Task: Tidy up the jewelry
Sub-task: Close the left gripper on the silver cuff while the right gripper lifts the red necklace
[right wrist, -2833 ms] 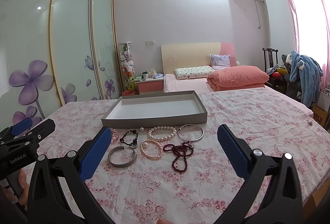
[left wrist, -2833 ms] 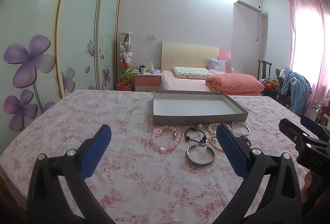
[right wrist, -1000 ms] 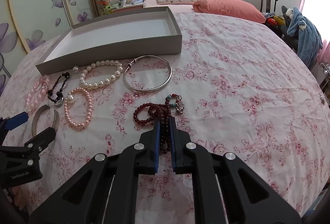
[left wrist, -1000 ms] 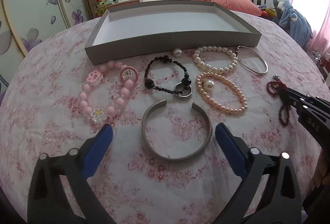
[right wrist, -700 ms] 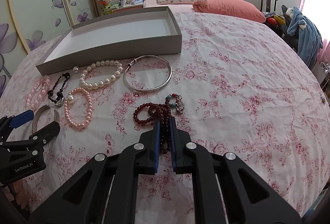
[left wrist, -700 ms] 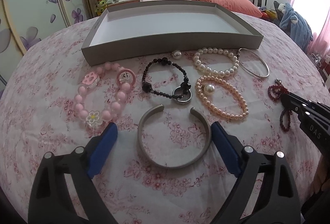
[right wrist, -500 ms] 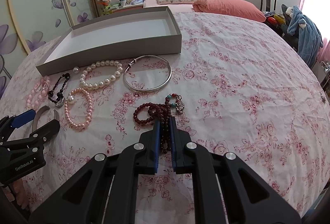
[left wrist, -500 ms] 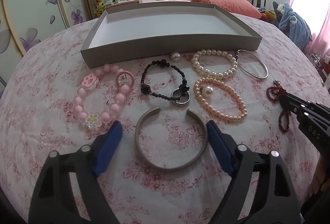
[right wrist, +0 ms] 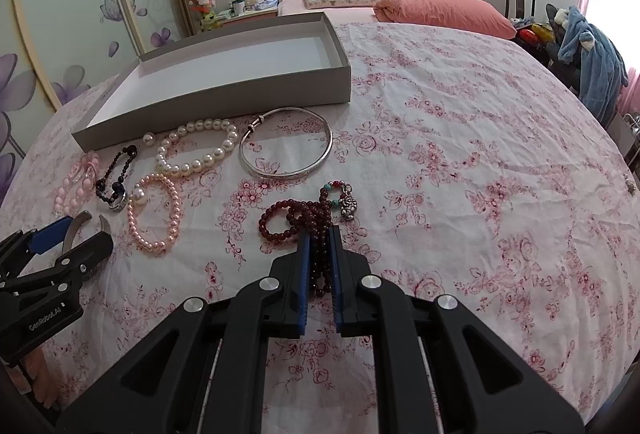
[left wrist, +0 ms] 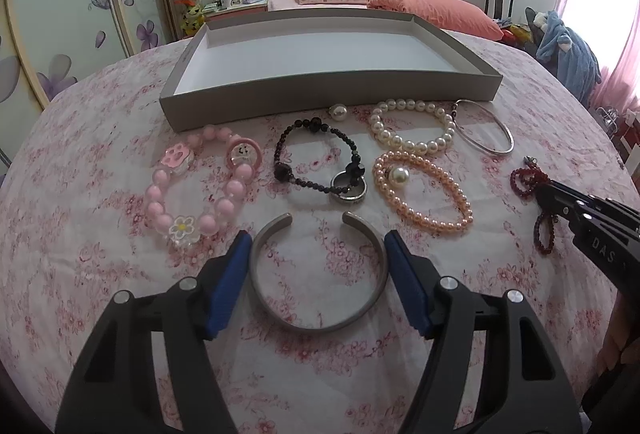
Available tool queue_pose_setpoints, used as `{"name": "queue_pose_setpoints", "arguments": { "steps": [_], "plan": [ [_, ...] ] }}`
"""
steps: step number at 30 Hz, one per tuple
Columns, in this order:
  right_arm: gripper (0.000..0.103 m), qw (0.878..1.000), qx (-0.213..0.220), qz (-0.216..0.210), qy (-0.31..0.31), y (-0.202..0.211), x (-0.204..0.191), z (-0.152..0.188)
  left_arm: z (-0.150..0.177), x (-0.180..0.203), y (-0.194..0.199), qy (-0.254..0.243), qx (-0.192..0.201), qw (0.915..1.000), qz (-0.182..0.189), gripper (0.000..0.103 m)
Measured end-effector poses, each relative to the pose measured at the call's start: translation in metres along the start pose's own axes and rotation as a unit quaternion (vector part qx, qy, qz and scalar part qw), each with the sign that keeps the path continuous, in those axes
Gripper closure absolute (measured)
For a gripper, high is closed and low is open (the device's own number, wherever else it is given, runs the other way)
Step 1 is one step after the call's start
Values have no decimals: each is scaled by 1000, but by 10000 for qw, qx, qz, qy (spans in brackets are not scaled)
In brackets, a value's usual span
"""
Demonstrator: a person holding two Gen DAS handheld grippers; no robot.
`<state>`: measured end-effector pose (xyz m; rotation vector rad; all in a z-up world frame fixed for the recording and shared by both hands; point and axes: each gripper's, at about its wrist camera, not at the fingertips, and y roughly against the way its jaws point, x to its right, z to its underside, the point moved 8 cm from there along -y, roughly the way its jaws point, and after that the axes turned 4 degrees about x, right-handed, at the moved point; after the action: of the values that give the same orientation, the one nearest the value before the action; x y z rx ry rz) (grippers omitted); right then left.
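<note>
My left gripper is open, its blue pads on either side of a grey metal cuff bracelet that lies on the floral cloth. My right gripper is shut on a dark red bead bracelet, which still rests on the cloth; it also shows in the left wrist view. An open grey tray with a white floor stands behind the jewelry. Before it lie a pink bead bracelet, a black bead bracelet, a white pearl bracelet, a peach pearl bracelet and a thin silver bangle.
The table has a pink floral cloth. A loose pearl lies by the tray's front wall. A bed with an orange pillow is behind, sliding wardrobe doors on the left, a chair with blue clothes on the right.
My left gripper has come down over the cuff bracelet and its jaws have narrowed around it. My right gripper has stayed shut on the red beads without moving.
</note>
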<state>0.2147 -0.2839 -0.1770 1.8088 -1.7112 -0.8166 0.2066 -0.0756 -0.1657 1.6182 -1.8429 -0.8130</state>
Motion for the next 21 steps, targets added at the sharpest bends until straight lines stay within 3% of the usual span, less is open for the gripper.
{"name": "queue_pose_setpoints", "arguments": {
  "steps": [6, 15, 21],
  "plan": [
    [94, 9996, 212, -182, -95, 11, -3, -4, 5, -15, 12, 181, 62, 9998, 59, 37],
    [94, 9937, 989, -518, 106, 58, -28, -38, -4, -43, 50, 378, 632, 9972, -94, 37],
    [94, 9902, 1212, -665, 215, 75, -44, -46, -13, -47, 73, 371, 971, 9944, -209, 37]
  ]
}}
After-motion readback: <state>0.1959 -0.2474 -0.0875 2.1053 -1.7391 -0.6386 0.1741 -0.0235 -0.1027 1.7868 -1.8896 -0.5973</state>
